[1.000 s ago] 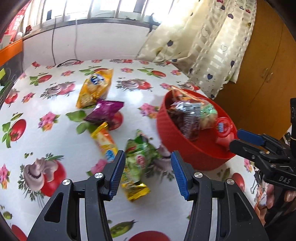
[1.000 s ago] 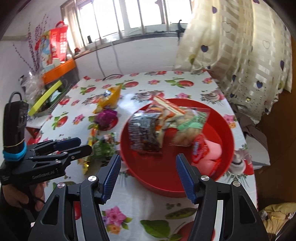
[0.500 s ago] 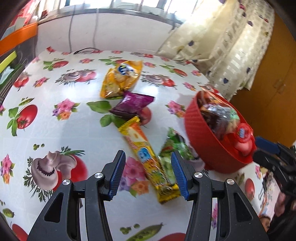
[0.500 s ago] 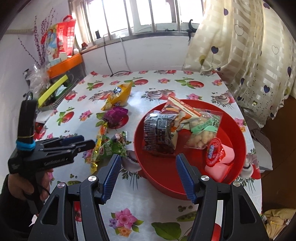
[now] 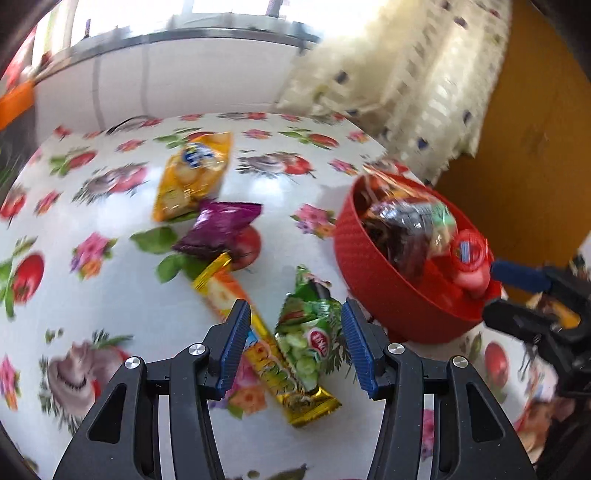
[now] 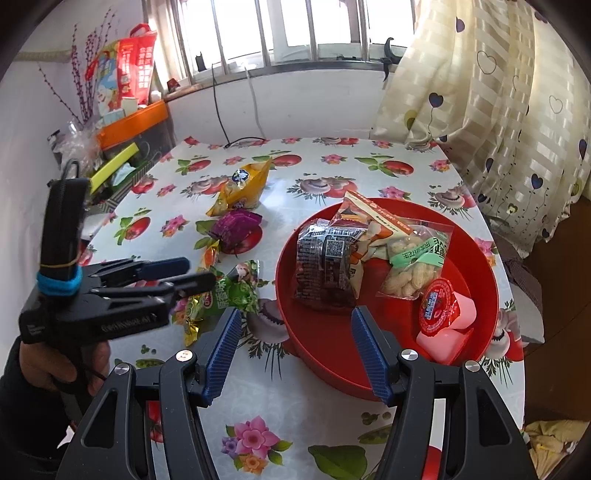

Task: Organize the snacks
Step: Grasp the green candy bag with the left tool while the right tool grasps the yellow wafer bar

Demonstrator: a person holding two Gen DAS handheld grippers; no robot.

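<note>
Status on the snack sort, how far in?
Roughly half. Done: the red bowl holds a dark packet, peanut bag, orange-white packet and jelly cups. In hand: nothing; left claw open over the green packet, right claw open. Left: green, yellow bar, purple packet, yellow bag.

Four snack packets loose on table (image 6: 303, 173): yellow bag (image 5: 194, 173), purple pack (image 5: 221, 229), long gold bar (image 5: 258, 343), green pack (image 5: 310, 332). One red bowl (image 6: 484, 295) (three packets, two jelly cups inside).

Heart-print curtain (image 6: 491, 110), barred window (image 6: 295, 29)
</note>
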